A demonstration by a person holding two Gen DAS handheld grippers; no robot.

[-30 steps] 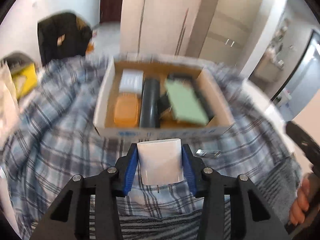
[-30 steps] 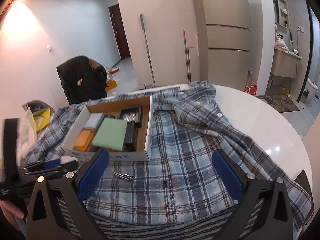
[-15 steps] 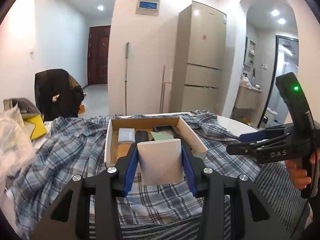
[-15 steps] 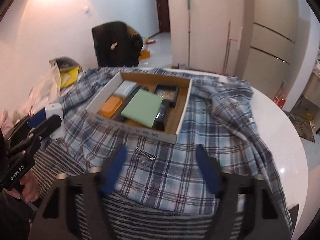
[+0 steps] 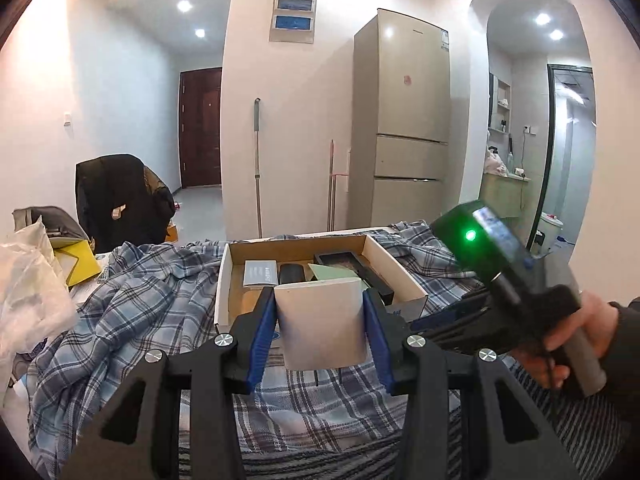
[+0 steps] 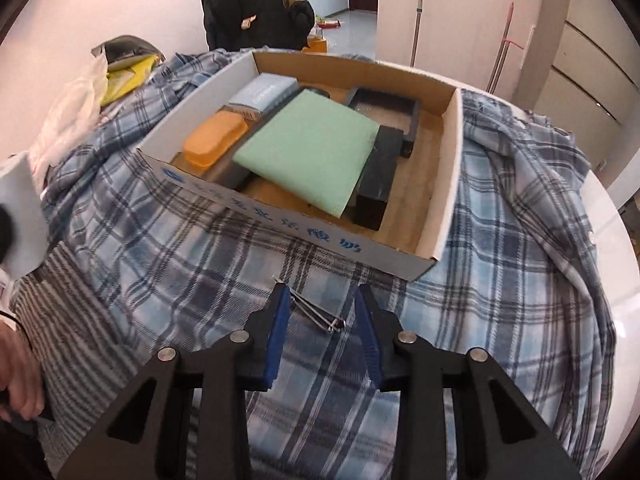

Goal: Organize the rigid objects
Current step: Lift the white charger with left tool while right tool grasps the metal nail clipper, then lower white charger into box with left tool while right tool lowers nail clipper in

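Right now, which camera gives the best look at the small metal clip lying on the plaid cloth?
The right wrist view: the small metal clip lies sharp and unobstructed on the blue plaid cloth, between the open jaws of the right gripper. The left wrist view does not show it.

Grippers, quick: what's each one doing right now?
Left gripper: closed on the white box.
Right gripper: open, holding nothing, fingers either side of the metal clip on the plaid cloth.
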